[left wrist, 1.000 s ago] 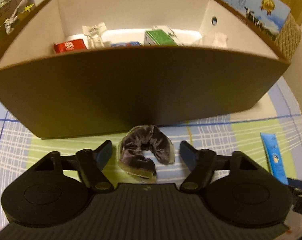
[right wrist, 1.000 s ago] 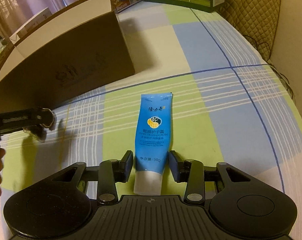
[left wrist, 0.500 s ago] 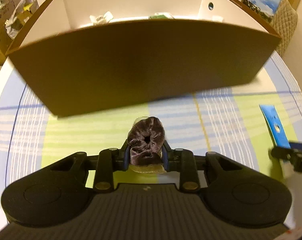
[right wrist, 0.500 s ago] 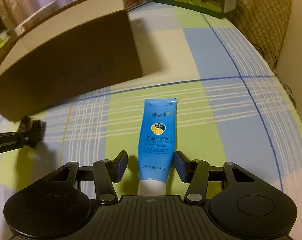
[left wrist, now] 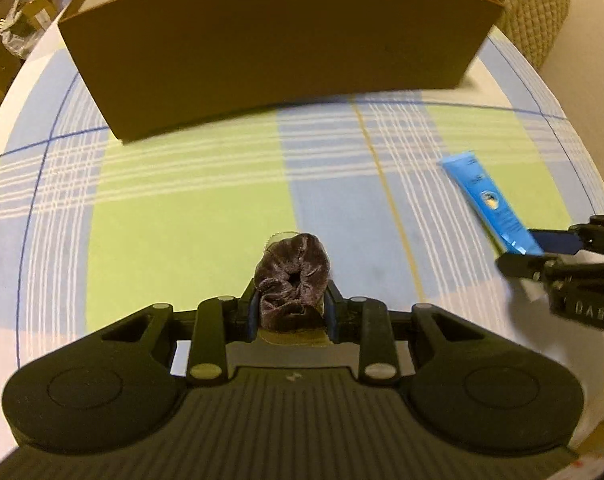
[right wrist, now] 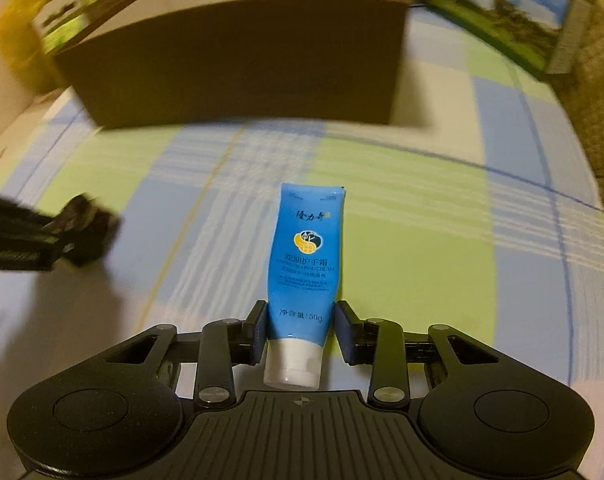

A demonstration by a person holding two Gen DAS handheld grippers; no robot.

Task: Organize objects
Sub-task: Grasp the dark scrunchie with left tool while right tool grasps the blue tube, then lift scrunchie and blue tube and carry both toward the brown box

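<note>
Your left gripper (left wrist: pixel 290 307) clenches the brown scrunchie (left wrist: pixel 290 280); your right gripper (right wrist: pixel 301 332), fingers just closing, grasps the blue hand-cream tube (right wrist: pixel 306 264) before the cardboard box (left wrist: pixel 270 48).

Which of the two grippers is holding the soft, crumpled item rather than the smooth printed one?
The left gripper: it is shut on the dark velvet scrunchie. The right gripper holds the blue hand-cream tube instead.

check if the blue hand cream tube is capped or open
Capped: the blue hand cream tube has its white cap on, at the end nearest the right claw.
</note>
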